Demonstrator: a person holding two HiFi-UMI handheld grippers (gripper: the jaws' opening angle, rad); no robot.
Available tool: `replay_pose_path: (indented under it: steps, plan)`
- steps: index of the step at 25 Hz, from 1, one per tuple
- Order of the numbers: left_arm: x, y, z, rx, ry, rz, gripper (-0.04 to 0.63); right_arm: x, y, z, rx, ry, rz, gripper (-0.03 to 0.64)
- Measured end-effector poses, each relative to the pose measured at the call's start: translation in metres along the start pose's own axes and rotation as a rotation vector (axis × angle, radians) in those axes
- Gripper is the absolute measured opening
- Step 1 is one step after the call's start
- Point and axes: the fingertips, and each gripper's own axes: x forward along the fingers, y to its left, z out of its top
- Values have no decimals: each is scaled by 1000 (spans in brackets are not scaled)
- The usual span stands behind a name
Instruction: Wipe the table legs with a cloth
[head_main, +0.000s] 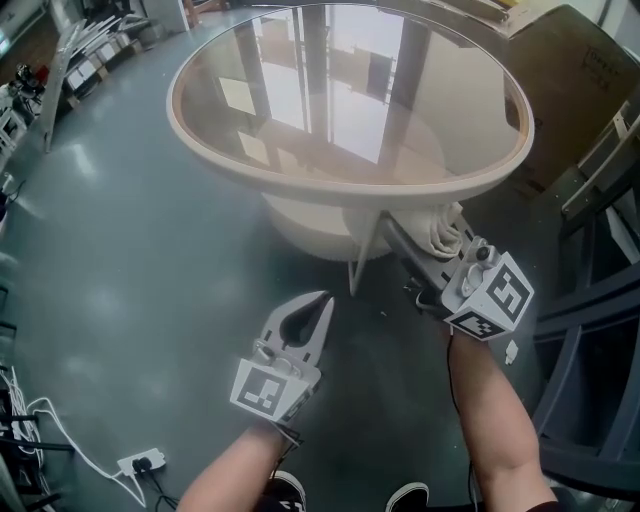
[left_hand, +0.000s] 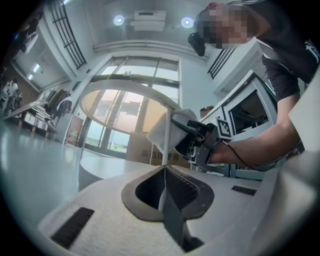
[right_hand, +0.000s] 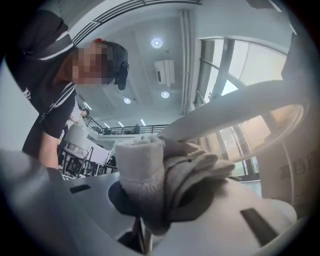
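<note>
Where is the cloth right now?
In the head view the cloth sits right of centre, bunched in the right gripper's shut jaws, just under the round table's rim and right of its thin white leg.

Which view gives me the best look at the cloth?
The right gripper view: the cloth fills mid-frame, folds clear, clamped in the right tongs. The head view shows it small, bunched under the table rim beside a leg. The left gripper view shows it farther off, against that leg.
</note>
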Motion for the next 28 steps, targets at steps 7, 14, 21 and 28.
replay_pose_path:
  steps: [7,14,21,28]
  plan:
    - [-1,-4,-8,18,11,-13,8,-8,10,-12,37,-11,116,80]
    - [-9,-19,-29,30,62,-52,8,-34,12,-82,116,89,72,80]
    - [-12,-20,-33,42,73,-59,8,-59,8,-163,241,160,-11,80]
    - [-18,-27,-39,63,91,-90,8,-74,9,-207,300,186,-57,80]
